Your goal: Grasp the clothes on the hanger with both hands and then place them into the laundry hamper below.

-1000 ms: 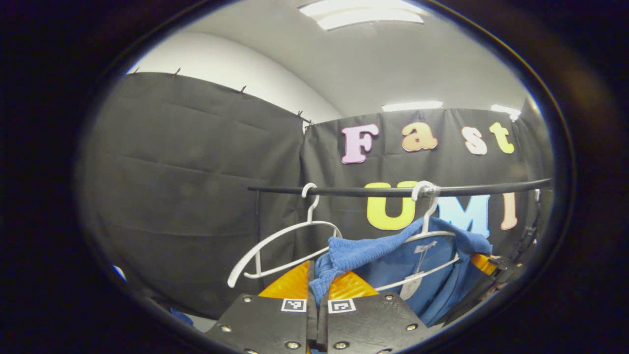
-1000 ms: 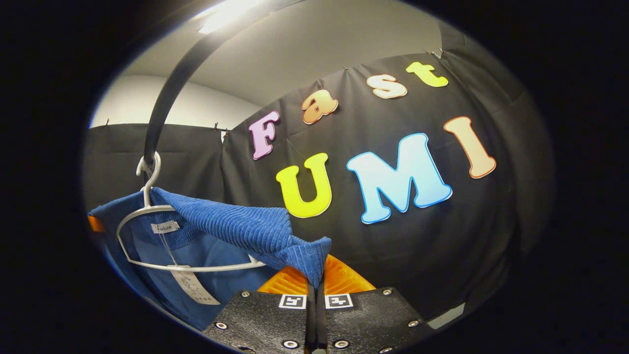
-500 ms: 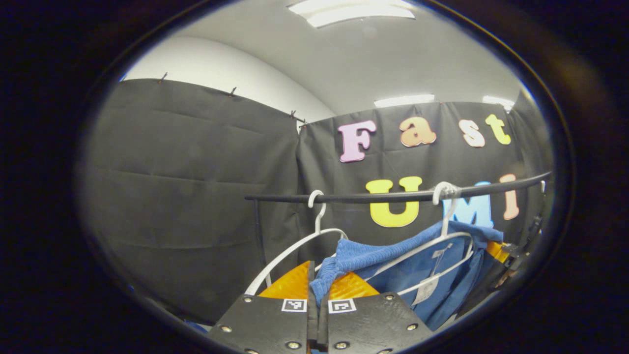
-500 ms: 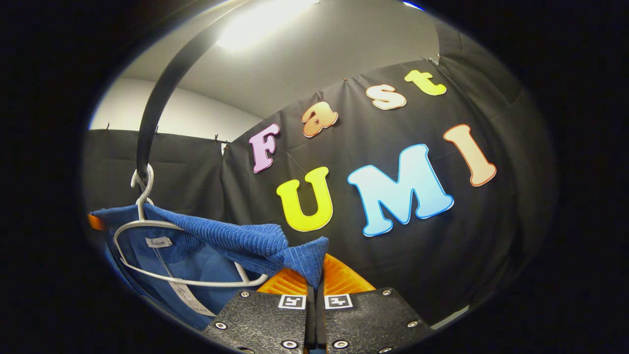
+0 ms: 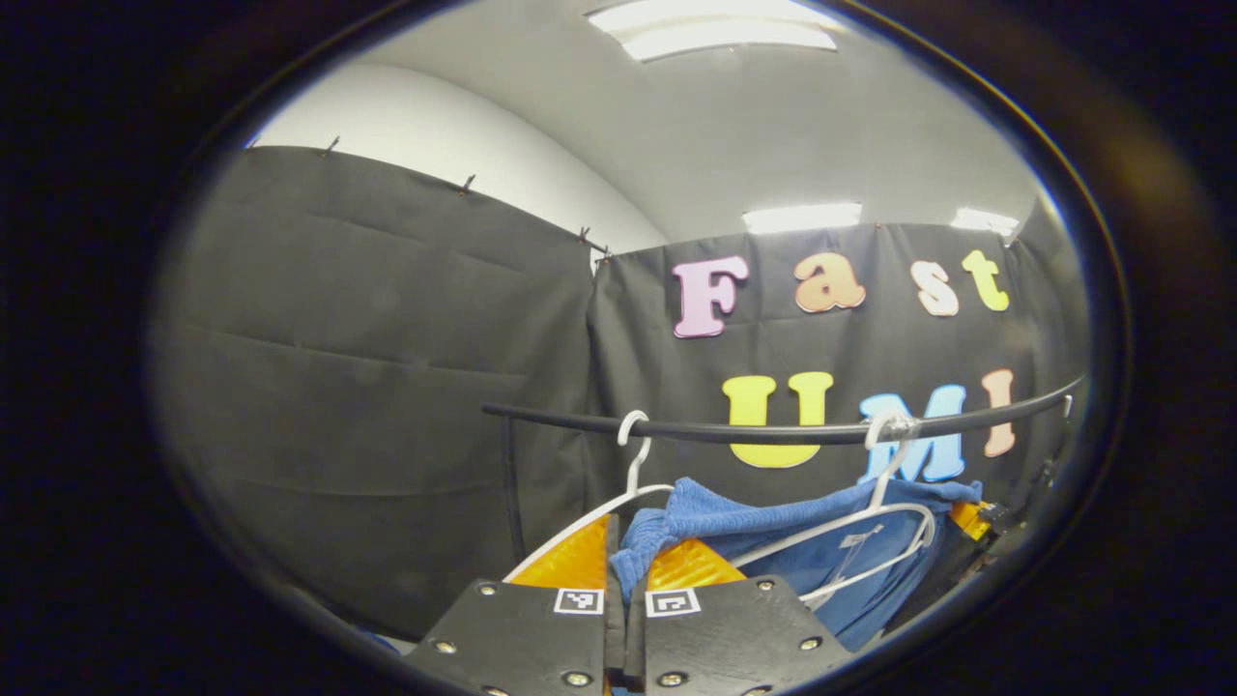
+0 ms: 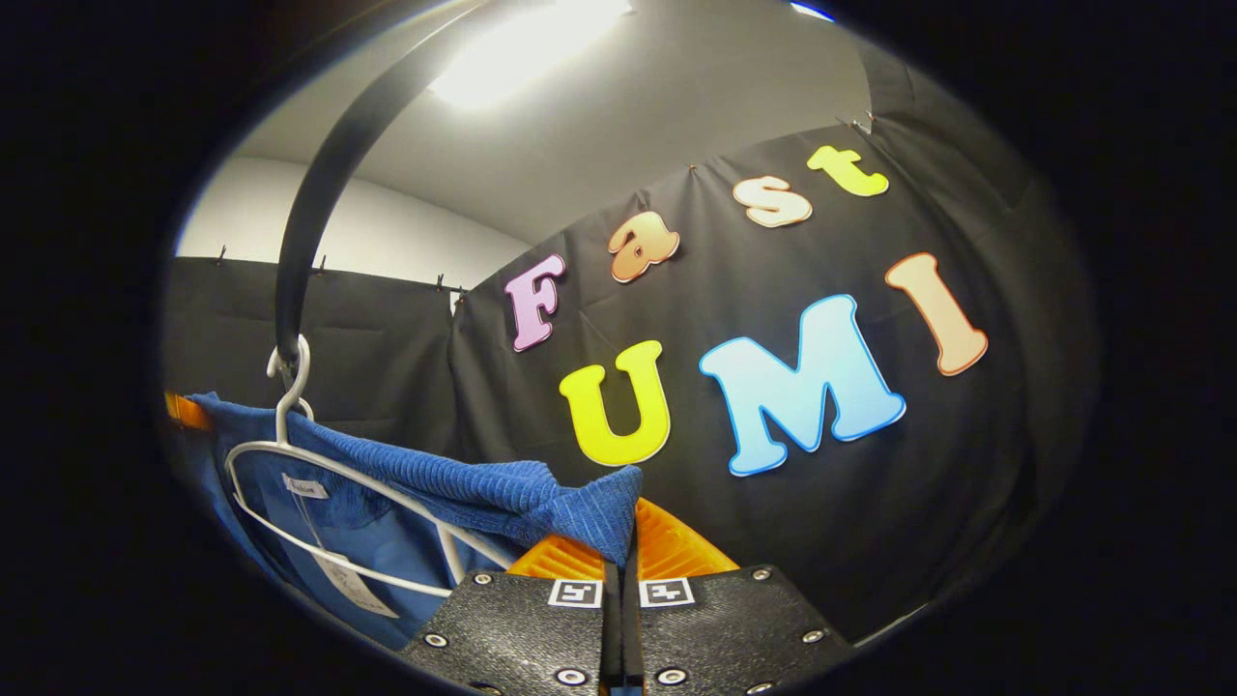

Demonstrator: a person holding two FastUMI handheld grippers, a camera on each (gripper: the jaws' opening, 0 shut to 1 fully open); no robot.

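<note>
Bright ceiling panels (image 5: 713, 27) light the booth evenly from above; in the right gripper view one lamp (image 6: 527, 50) flares into white glare. The fisheye bends the black rail (image 6: 319, 203) hard. Edges darken and soften, while the centre stays sharp.

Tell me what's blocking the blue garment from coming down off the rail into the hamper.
The white hanger is inside the blue garment, hooked on the black rail. Both grippers pinch the fabric. The hamper isn't visible.

Blue garment (image 5: 773, 527) btm cut off
</note>
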